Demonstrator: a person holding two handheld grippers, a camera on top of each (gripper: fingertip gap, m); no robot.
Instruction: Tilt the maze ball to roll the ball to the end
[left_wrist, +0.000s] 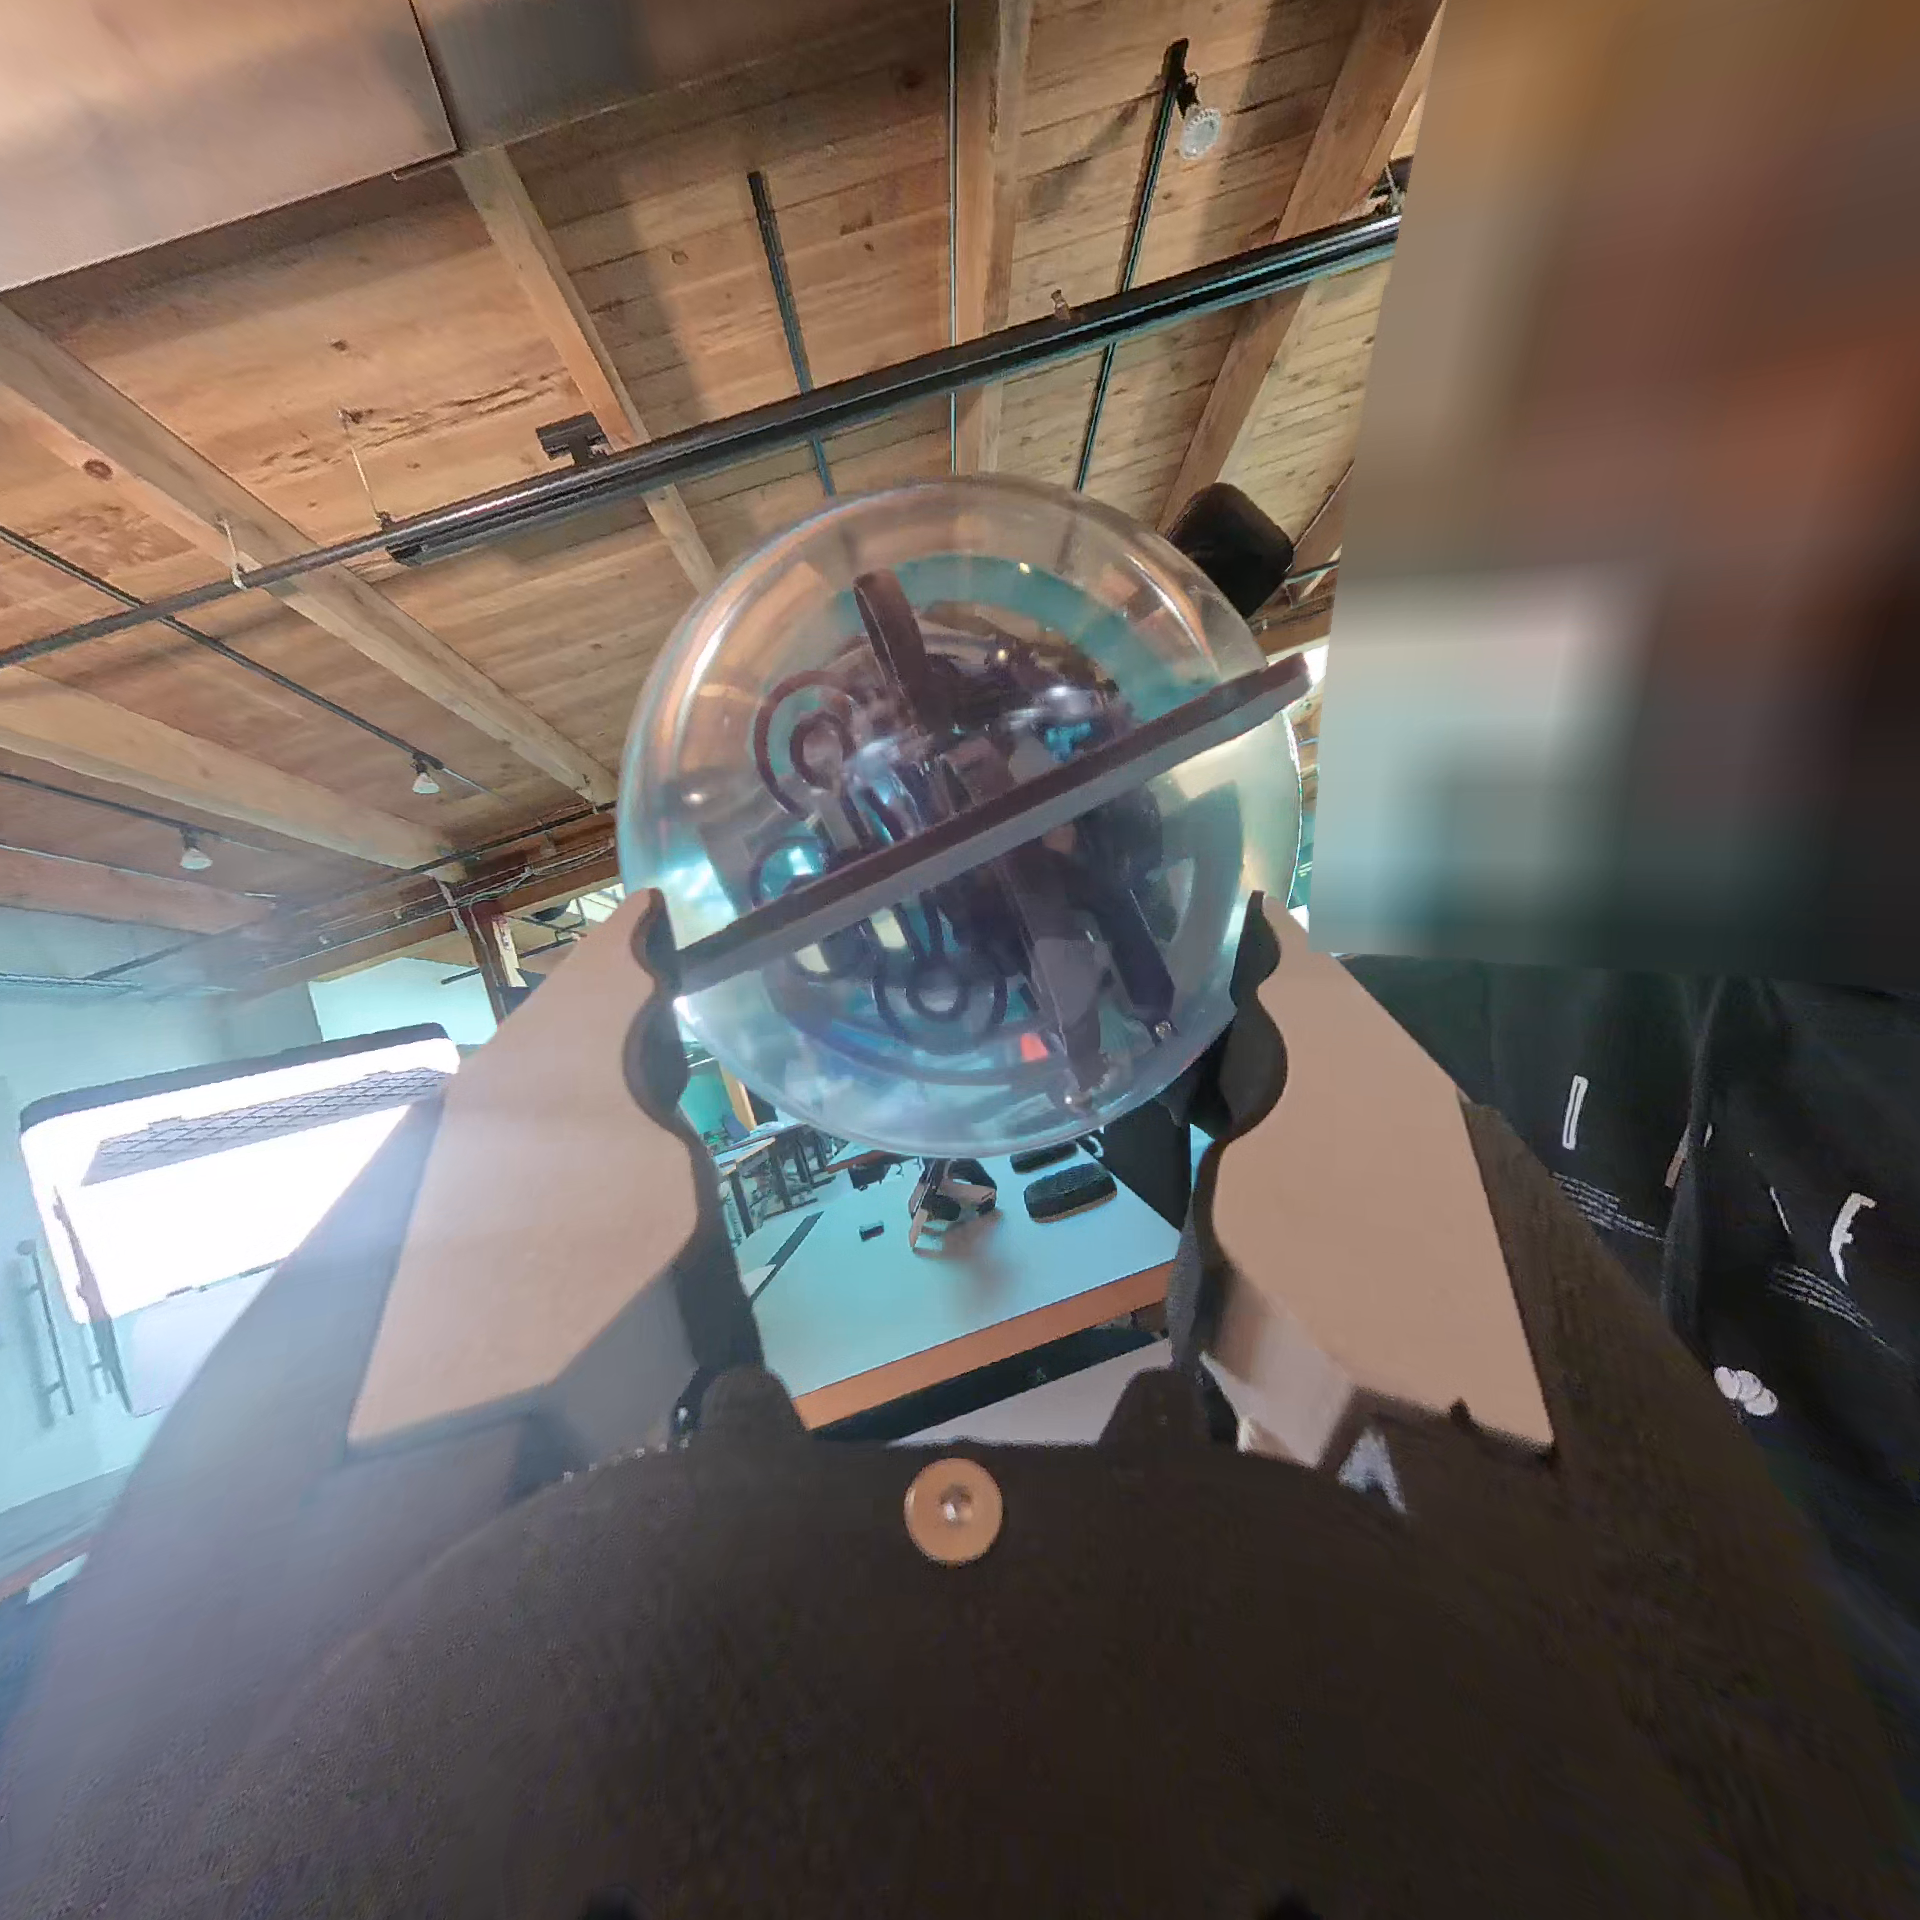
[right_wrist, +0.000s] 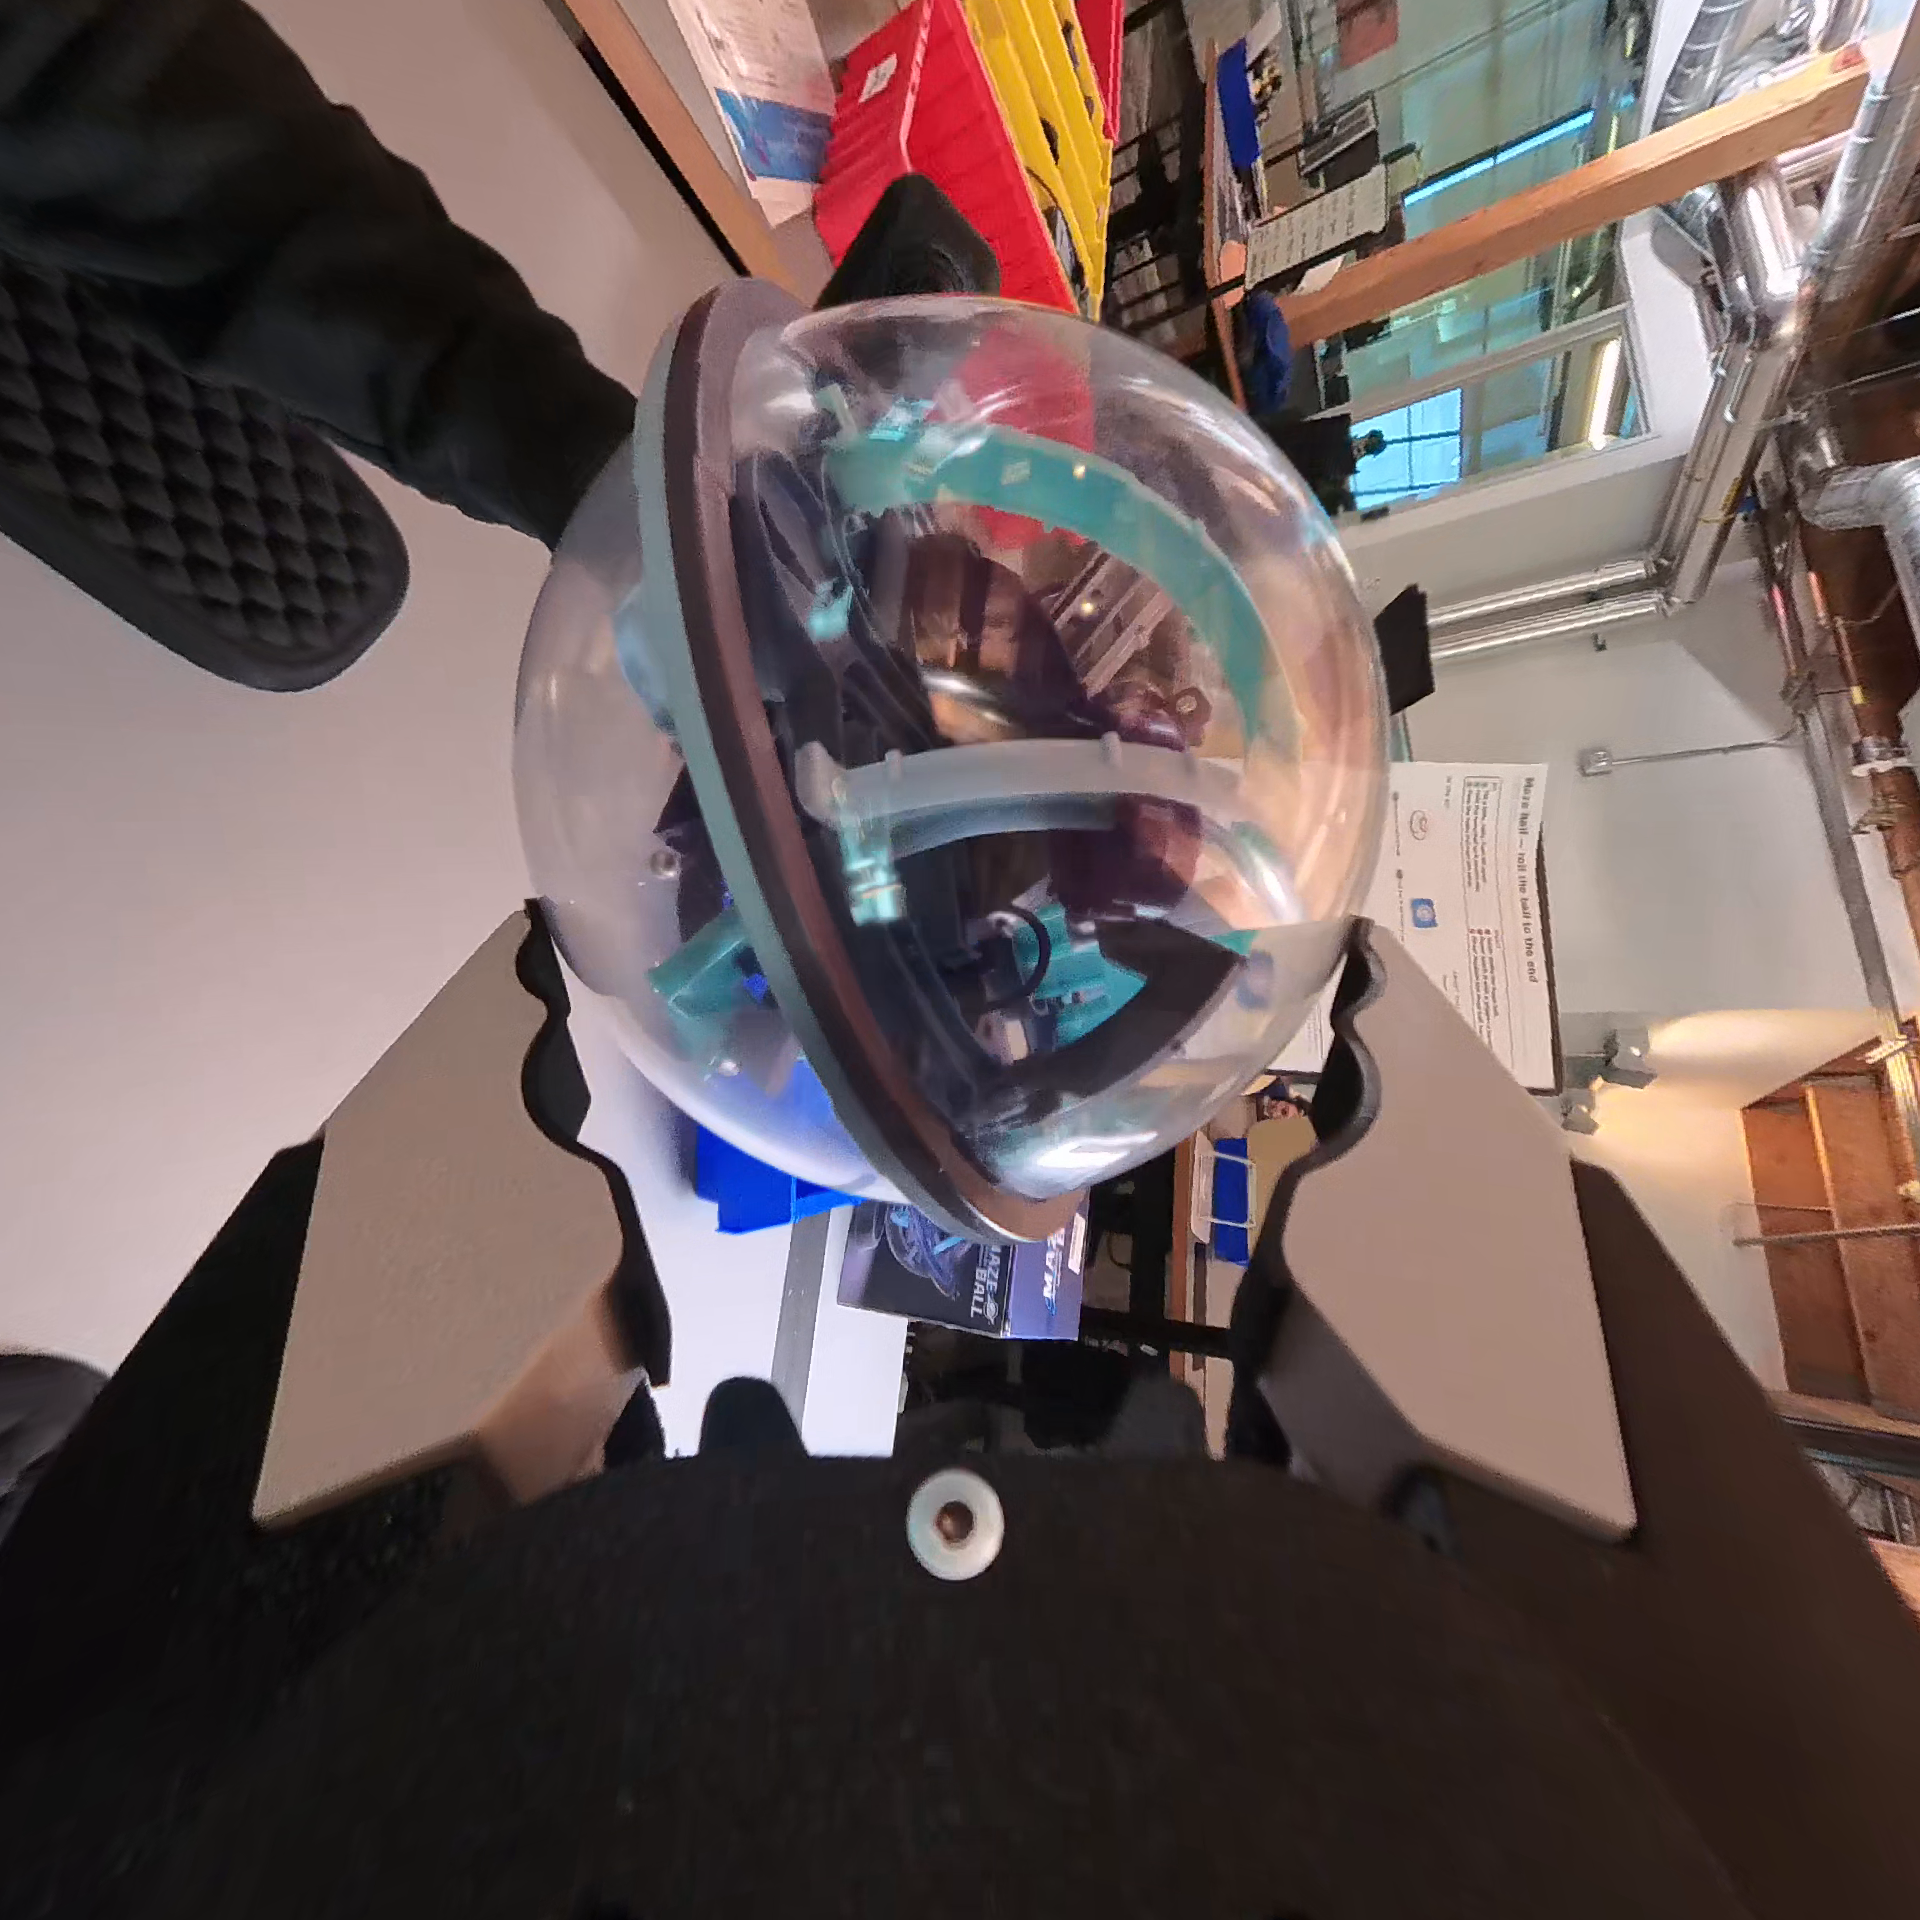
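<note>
The maze ball (left_wrist: 935, 727) is a clear sphere with a dark ring around its middle and teal, grey and purple tracks inside. It is held up in the air, under the wooden ceiling. My left gripper (left_wrist: 956, 935) is shut on its lower part: one pad (left_wrist: 660, 966) meets the end of the ring, the other (left_wrist: 1252, 966) presses the shell. In the right wrist view the maze ball (right_wrist: 1039, 623) sits between my right gripper's (right_wrist: 951, 956) pads (right_wrist: 545, 987), which press both sides of the shell. I cannot make out the small ball inside.
A person in a dark top (left_wrist: 1714, 1195) stands close at the right. A table (left_wrist: 935, 1309) with small items lies below. Red and yellow bins (right_wrist: 987, 125), a blue box (right_wrist: 758, 1195) and a white sheet on the wall (right_wrist: 1475, 914) lie beyond. A black textured pad (right_wrist: 177, 488) is at the upper left.
</note>
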